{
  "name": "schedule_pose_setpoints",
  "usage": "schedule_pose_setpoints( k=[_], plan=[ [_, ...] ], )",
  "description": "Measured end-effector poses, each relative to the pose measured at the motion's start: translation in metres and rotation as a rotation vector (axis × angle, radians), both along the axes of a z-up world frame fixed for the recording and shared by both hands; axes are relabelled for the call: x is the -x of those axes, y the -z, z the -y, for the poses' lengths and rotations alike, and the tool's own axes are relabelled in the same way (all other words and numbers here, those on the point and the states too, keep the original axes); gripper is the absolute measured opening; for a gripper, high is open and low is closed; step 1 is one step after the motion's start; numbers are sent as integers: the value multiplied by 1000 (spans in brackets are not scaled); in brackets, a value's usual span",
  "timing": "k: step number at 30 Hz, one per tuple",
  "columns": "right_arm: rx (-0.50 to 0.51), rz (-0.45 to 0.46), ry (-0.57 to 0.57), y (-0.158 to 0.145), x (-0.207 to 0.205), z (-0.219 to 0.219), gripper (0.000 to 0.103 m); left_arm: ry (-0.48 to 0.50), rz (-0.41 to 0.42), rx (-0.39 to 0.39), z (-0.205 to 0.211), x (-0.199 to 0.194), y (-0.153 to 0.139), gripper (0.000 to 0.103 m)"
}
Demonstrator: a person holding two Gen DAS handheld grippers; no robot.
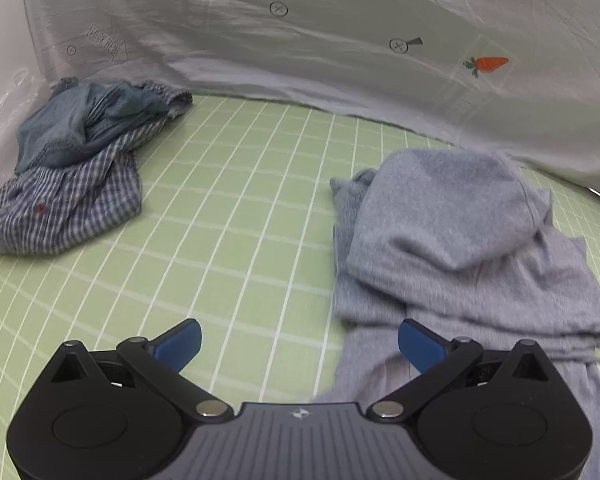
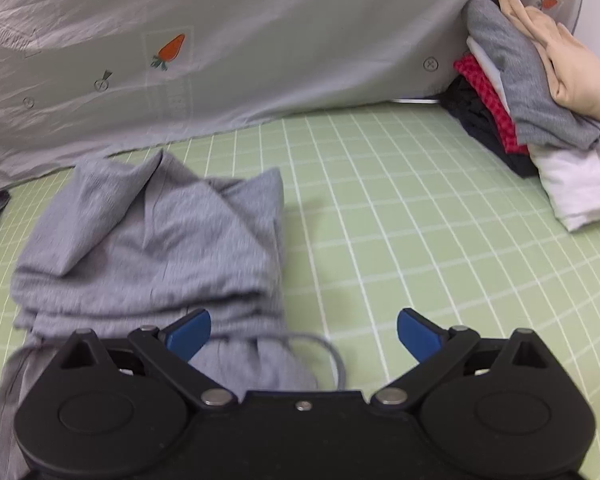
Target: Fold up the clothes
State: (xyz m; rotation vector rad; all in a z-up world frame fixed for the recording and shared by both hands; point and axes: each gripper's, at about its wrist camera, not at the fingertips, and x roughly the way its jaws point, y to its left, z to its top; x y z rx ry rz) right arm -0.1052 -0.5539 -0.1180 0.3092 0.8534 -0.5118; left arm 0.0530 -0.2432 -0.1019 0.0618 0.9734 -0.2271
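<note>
Both jaws stand wide apart, holding nothing. The grey garment (image 2: 152,248) lies bunched and partly folded near the middle of the green grid mat (image 2: 400,208), between the left gripper (image 1: 299,344) and right gripper (image 2: 304,334). A loose drawstring (image 2: 324,350) loops out at its near end. Judged risk: a finger could snag that cord and drag the layers askew. Unfolded clothes (image 1: 72,168) wait at the mat's far left corner; a folded stack (image 2: 540,108) sits at its far right corner.
</note>
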Motion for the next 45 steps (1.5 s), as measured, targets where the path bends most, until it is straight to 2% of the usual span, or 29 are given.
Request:
schedule_pose_setpoints(
  k=[12, 18, 26, 30, 35, 39, 42, 45],
  plan=[
    [-96, -121, -38, 29, 68, -32, 101, -33, -160, -14, -39, 68, 33, 103],
    [-142, -142, -41, 38, 94, -40, 101, -28, -216, -13, -44, 94, 44, 103],
    [-184, -173, -47, 49, 111, -48, 101, 17, -269, 17, -50, 113, 54, 101],
    [-211, -184, -45, 52, 113, -51, 101, 47, -301, 35, -51, 120, 58, 95],
    [-230, -191, -24, 52, 113, -51, 101, 114, -316, 38, -49, 124, 58, 93],
    [-256, -182, -11, 51, 115, -51, 101, 146, -319, 52, -50, 127, 56, 88],
    [-264, -181, -4, 50, 114, -53, 100, 149, -310, 51, -51, 124, 54, 79],
    [-260, -176, 4, 46, 113, -53, 87, 168, -309, 68, -50, 121, 52, 65]
  ],
)
